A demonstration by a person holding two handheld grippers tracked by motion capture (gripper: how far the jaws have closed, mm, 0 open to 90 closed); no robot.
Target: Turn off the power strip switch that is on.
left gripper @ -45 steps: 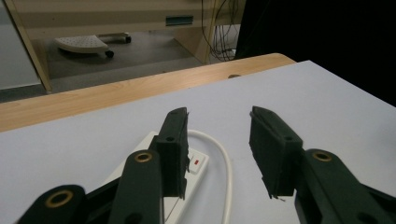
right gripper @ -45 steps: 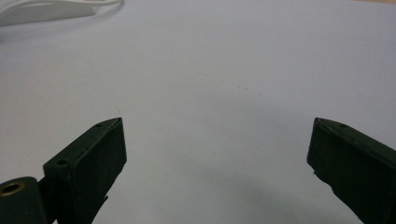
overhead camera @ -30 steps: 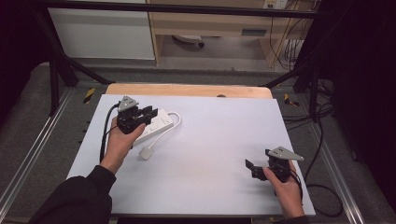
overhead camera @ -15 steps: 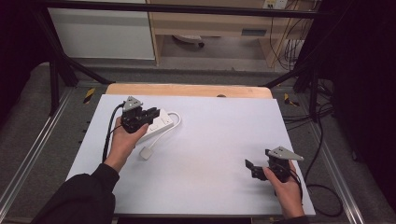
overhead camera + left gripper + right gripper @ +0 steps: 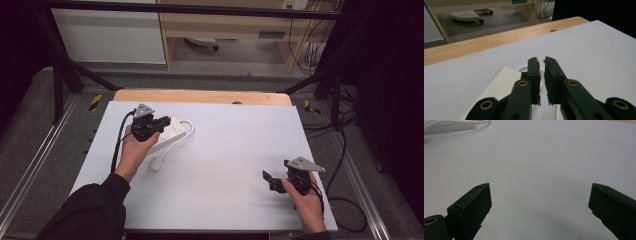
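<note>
While the left gripper (image 5: 161, 123) is hovering over the white power strip (image 5: 172, 131) at the far left of the table (image 5: 235, 150), its jaws are standing nearly together with a thin gap between them and nothing visibly pinched. A white cable (image 5: 187, 125) is looping from the strip's far end, and a white plug (image 5: 157, 164) is lying just nearer on the sheet. At the near right, the right gripper (image 5: 272, 181) is resting with jaws spread wide, released, well apart from the strip.
</note>
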